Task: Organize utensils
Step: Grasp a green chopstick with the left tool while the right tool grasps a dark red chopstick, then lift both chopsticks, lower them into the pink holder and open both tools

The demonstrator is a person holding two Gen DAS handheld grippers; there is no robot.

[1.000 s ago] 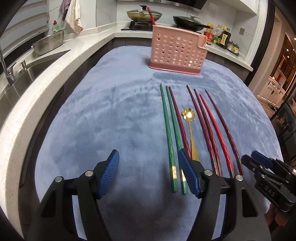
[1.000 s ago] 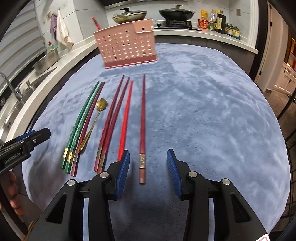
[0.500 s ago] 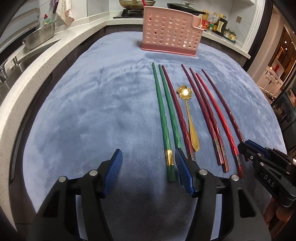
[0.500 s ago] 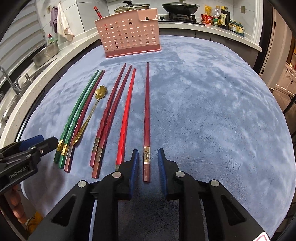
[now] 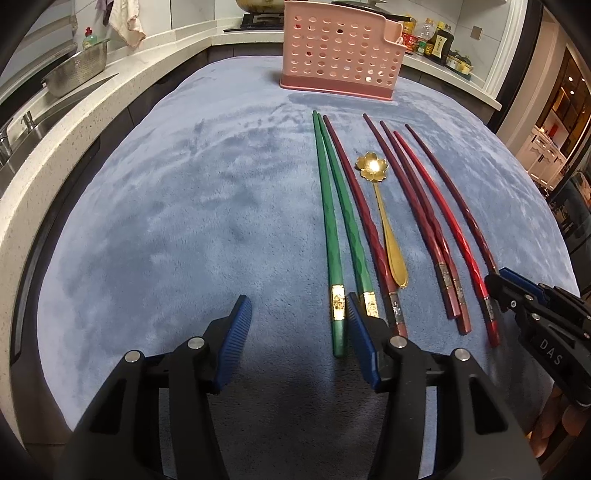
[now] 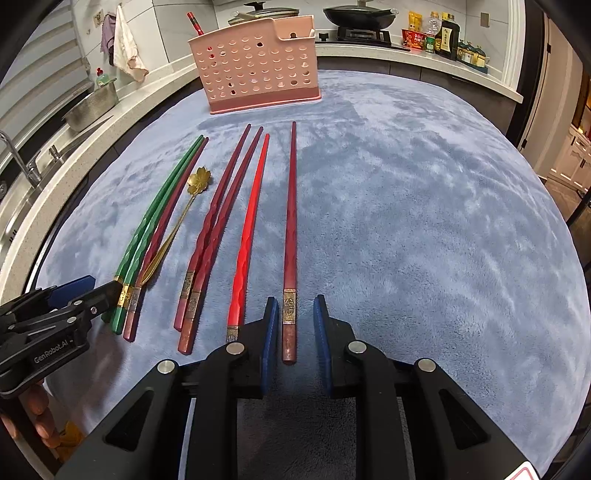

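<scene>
Two green chopsticks [image 5: 334, 236], several dark red chopsticks [image 5: 417, 192], a bright red one [image 6: 248, 236] and a gold flower spoon [image 5: 373, 166] lie side by side on the blue cloth [image 5: 203, 206]. The pink perforated holder [image 5: 340, 51] stands at the far end. My left gripper [image 5: 297, 317] is open, low over the cloth, its right finger by the green chopsticks' near ends. My right gripper [image 6: 292, 321] is narrowly open, its fingers on either side of the rightmost dark red chopstick [image 6: 291, 229] without touching it.
A white counter with a sink [image 5: 33, 122] and a metal colander [image 5: 77, 70] runs along the left. A stove with pans and sauce bottles [image 6: 436, 35] lies behind the holder. The cloth's right edge drops off toward a doorway.
Both grippers moved forward toward the chopsticks' near ends. My right gripper narrowed around the rightmost dark red chopstick over the last second. The left stayed open.
</scene>
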